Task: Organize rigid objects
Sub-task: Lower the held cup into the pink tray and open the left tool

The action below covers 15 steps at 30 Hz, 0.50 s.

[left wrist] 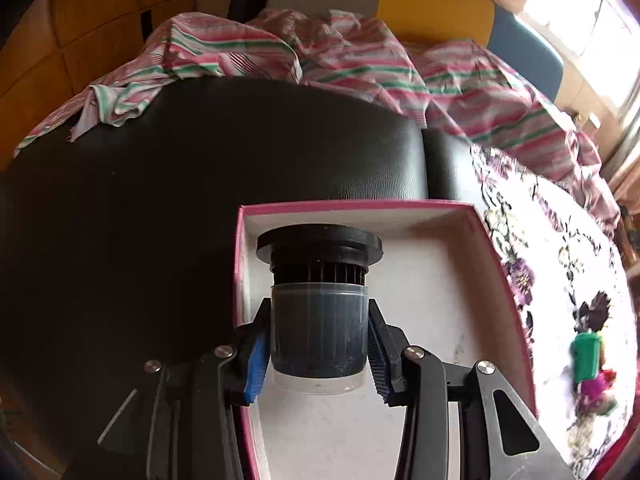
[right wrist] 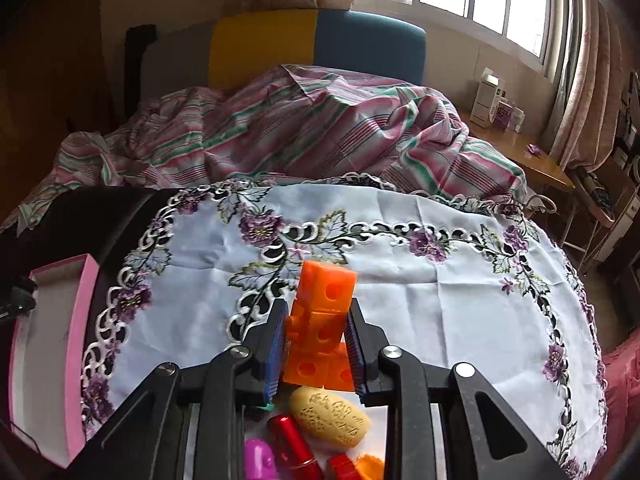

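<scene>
In the left wrist view my left gripper (left wrist: 318,354) is shut on a dark cylindrical filter with a clear cap (left wrist: 319,320), held over the left part of a pink-edged white box (left wrist: 516,292). In the right wrist view my right gripper (right wrist: 316,354) is shut on an orange block piece with round holes (right wrist: 322,320), held above the embroidered white cloth (right wrist: 420,320). Below the fingers lie a tan oval piece (right wrist: 330,416), a red cylinder (right wrist: 290,444), a magenta piece (right wrist: 258,460) and small red and orange pieces (right wrist: 356,466). The box also shows at the far left (right wrist: 80,320).
A black leather cushion (left wrist: 200,180) lies under the box. A striped pink and green sheet (right wrist: 300,132) is bunched behind. A green toy (left wrist: 586,356) lies on the cloth right of the box. A wooden side table (right wrist: 532,156) with small boxes stands at the right.
</scene>
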Available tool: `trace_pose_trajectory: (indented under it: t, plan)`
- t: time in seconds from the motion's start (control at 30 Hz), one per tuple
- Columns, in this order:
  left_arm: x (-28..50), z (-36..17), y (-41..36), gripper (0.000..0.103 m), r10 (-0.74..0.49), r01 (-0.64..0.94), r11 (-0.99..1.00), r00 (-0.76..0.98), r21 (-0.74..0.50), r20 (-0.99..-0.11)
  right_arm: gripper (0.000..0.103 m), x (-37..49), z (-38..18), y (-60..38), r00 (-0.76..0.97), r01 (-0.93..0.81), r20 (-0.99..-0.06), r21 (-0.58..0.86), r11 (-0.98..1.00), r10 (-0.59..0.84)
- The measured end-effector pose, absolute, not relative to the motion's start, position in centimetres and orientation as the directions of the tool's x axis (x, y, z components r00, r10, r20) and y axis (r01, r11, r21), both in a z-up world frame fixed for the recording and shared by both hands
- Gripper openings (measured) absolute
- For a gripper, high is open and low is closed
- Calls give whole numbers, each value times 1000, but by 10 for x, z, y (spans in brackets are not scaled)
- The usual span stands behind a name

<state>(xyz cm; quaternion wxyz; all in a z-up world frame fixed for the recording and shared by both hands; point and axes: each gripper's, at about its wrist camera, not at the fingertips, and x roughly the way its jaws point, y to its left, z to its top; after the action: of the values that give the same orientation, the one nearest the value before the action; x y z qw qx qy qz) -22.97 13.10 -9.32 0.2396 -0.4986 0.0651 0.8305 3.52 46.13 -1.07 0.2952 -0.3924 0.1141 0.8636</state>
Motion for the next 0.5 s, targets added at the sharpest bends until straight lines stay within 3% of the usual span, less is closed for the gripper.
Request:
trace_pose_trajectory:
  t: [0.27,0.4,0.5]
  plan:
    - [-228,-101,134,46,300,-461,-883,-410,-88,-861,27,32,-28,395,-563,-511,-748,-19,-859,351]
    - [-209,-82,121,60,339,-463,-880,-453,-108,-825,27,32,-43,380,-565,-489,-765,8,-872,310]
    - [-190,-65,106,60,364,-468,-876,-481,-117,-798,27,32,-52,369,-563,-477,-776,25,-878,284]
